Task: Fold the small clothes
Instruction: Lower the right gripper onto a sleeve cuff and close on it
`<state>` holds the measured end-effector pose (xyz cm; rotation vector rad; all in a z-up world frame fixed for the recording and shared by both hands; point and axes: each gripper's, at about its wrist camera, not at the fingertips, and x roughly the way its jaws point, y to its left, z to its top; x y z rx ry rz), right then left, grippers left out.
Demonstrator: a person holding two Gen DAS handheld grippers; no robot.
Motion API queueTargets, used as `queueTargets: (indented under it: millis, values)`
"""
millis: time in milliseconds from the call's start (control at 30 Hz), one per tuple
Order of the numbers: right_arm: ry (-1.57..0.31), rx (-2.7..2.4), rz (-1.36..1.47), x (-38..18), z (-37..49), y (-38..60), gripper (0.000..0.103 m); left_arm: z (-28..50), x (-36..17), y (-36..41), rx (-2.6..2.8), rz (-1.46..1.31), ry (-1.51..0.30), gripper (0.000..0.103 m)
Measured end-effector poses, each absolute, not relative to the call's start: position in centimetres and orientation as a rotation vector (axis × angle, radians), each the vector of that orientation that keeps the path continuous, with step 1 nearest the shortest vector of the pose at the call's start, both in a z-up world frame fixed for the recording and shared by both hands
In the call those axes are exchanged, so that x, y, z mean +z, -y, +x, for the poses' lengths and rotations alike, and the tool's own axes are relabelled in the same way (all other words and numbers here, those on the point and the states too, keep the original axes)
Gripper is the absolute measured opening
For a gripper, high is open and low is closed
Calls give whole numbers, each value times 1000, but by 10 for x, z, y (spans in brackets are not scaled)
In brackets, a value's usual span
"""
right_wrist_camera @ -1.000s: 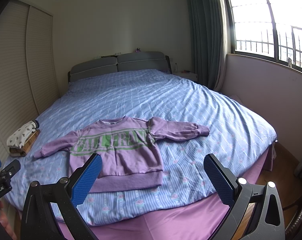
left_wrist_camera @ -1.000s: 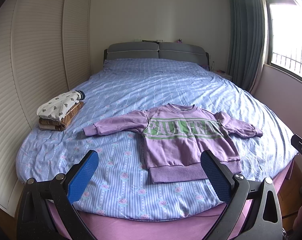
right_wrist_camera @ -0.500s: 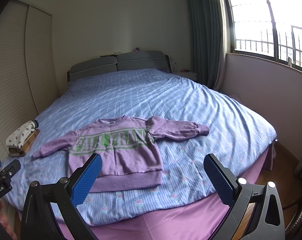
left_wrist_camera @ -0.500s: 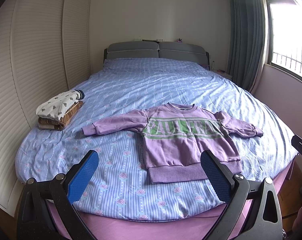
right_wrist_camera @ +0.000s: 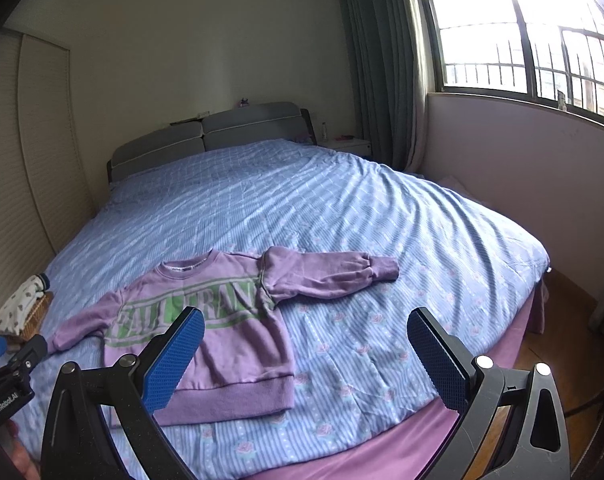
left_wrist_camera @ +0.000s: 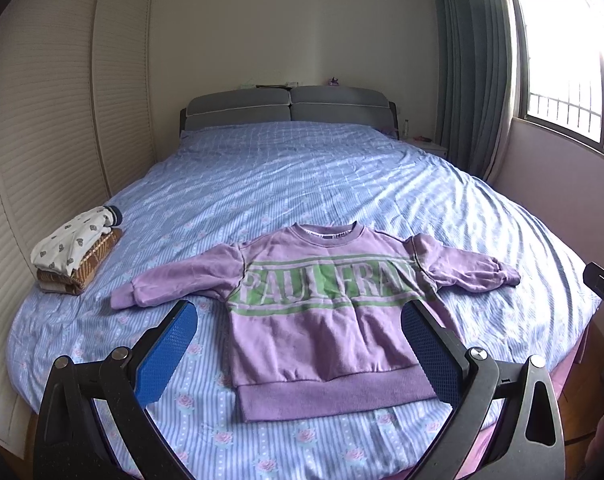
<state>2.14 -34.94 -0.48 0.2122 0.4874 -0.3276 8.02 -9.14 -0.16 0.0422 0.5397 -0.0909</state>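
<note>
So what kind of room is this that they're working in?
A home bedroom, most likely: a large bed with a padded headboard, louvred wardrobe doors, and a curtained window. A purple sweatshirt lies flat on the bed.

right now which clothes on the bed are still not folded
The purple sweatshirt: it lies flat with both sleeves spread out. The white spotted top and the brown garment under it are folded and stacked by the bed's left edge.
</note>
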Motion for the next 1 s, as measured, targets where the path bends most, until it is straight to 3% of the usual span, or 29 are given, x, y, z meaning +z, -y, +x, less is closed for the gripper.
queueTargets:
  millis: [300, 667, 1000]
  values:
    - [-473, -437, 317, -21, 94, 433, 102, 178, -23, 177, -111, 63, -520, 103]
    - [-561, -575, 480, -85, 183, 531, 76, 273, -72, 264, -151, 101, -552, 103]
    - [-689, -611, 712, -163, 224, 582, 59, 309, -113, 313, -179, 107, -605, 103]
